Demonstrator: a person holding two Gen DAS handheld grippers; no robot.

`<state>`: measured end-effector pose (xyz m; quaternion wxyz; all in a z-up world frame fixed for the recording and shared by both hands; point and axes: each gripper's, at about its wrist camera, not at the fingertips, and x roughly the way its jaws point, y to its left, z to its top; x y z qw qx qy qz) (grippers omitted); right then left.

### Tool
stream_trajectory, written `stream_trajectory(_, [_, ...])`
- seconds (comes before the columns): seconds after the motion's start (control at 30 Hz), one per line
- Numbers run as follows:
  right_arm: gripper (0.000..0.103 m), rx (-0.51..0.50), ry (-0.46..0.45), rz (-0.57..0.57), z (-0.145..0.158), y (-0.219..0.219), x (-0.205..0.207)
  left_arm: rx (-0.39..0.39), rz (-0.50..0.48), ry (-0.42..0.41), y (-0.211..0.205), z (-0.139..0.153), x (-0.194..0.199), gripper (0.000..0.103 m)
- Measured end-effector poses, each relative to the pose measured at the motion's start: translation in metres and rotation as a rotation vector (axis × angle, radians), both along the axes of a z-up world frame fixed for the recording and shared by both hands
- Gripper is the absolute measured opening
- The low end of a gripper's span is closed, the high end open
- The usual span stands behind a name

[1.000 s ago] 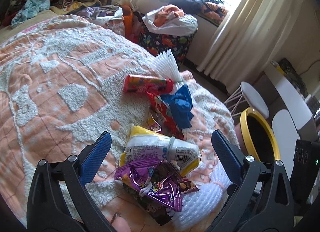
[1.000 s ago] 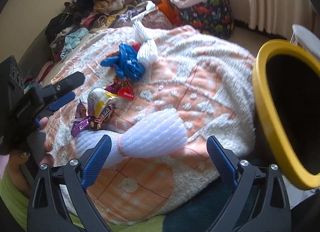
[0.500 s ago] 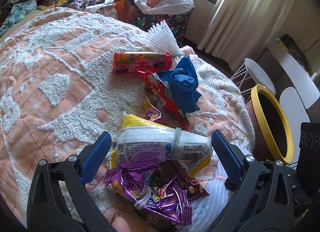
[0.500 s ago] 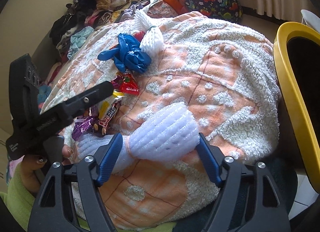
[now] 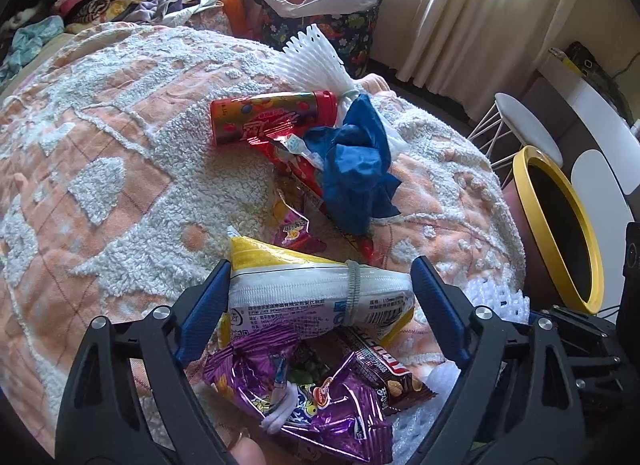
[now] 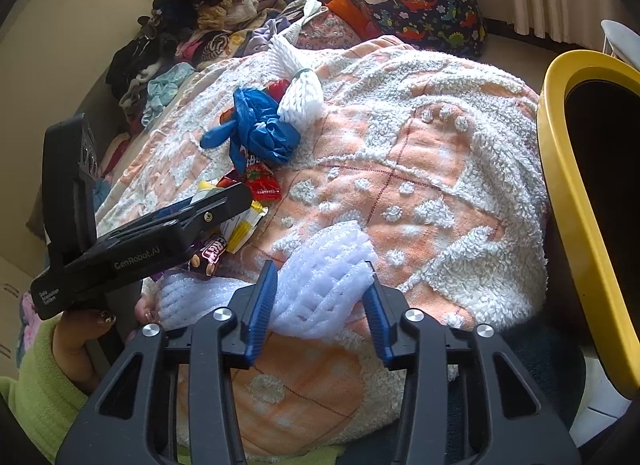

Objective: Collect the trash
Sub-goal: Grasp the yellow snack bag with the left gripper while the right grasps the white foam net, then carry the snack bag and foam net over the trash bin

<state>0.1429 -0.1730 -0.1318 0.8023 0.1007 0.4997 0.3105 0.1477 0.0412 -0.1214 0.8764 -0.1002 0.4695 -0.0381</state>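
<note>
- The bed's orange-and-white blanket carried the scattered trash.
- Your left gripper had closed its fingers on the yellow snack bag.
- Your right gripper squeezed the white foam net, near the yellow bin.

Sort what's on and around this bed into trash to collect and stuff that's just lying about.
For the job:
yellow-and-white packet, between the left gripper fingers
white foam net, pinched by the right gripper
purple wrapper
red candy tube
blue plastic bag
yellow bin

Lying about:
clothes pile
dinosaur-print basket
white stool
</note>
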Motion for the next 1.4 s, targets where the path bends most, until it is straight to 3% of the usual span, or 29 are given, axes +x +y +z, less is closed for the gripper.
stream_trajectory(0.23, [0.026, 0.039, -0.024, -0.008, 0.013, -0.011, -0.006, -0.081, 0.029, -0.045, 0.009, 0.014, -0.007, 0.08])
stream_trajectory(0.7, [0.023, 0.085, -0.187, -0.031, 0.066, -0.032, -0.013, -0.165, 0.067, -0.19, 0.016, 0.065, -0.012, 0.08])
stream_trajectory(1.4, [0.023, 0.118, -0.273, -0.185, 0.094, -0.091, -0.006, -0.16, 0.016, -0.264, -0.018, 0.103, -0.005, 0.08])
